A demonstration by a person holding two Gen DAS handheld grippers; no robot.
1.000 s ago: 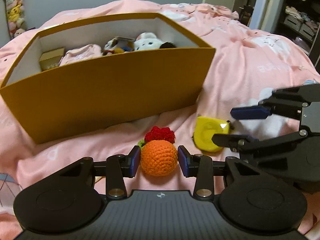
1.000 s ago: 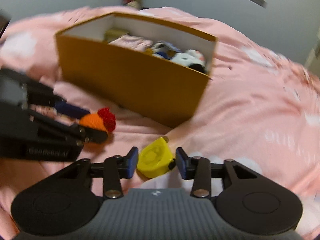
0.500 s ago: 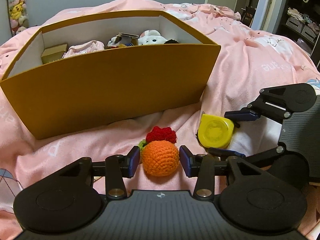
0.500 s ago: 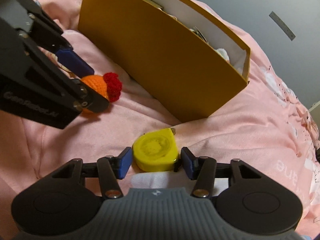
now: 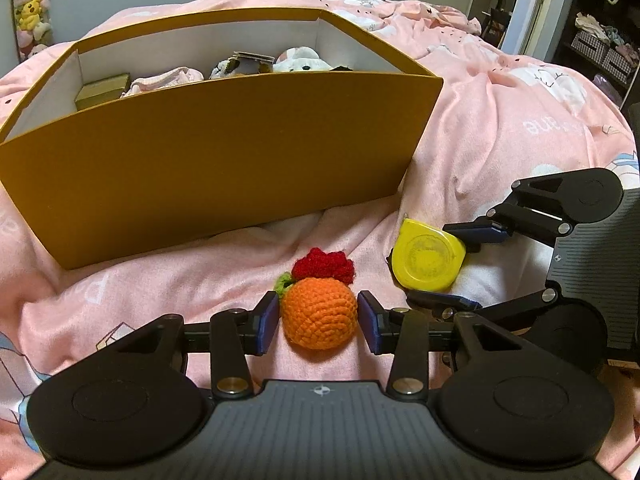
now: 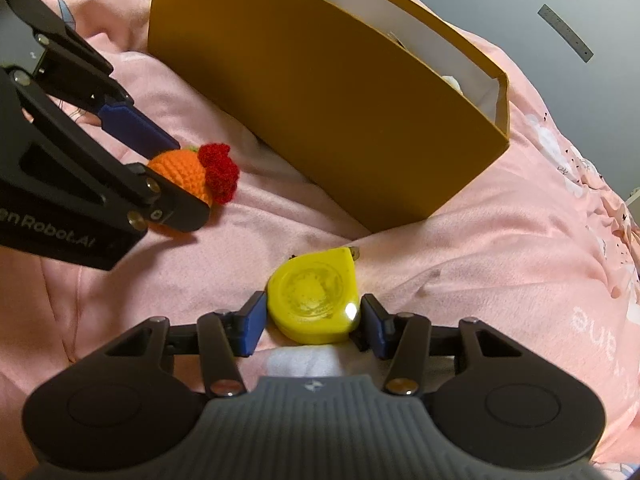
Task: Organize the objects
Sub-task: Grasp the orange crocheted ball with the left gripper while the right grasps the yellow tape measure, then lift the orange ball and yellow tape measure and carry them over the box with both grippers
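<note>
Orange crocheted ball [image 5: 320, 316] with a red tuft sits between the blue pads of the left hand-held gripper [image 5: 319, 322]; jaws closing, narrow gaps on both sides, not gripped. Just right of it, the yellow tape measure [image 6: 314, 296] lies flat between the pads of the right hand-held gripper [image 6: 313, 326]; left pad looks to touch its edge, right pad just clear. Both rest on the pink bedspread [image 5: 500, 128]. Open bedding separates them from the mustard box [image 5: 224, 152] beyond. Left view shows the box contents: small gold case [image 5: 102, 90], plush toys [image 5: 300, 60]; right view shows only its outer wall and white inside.
</note>
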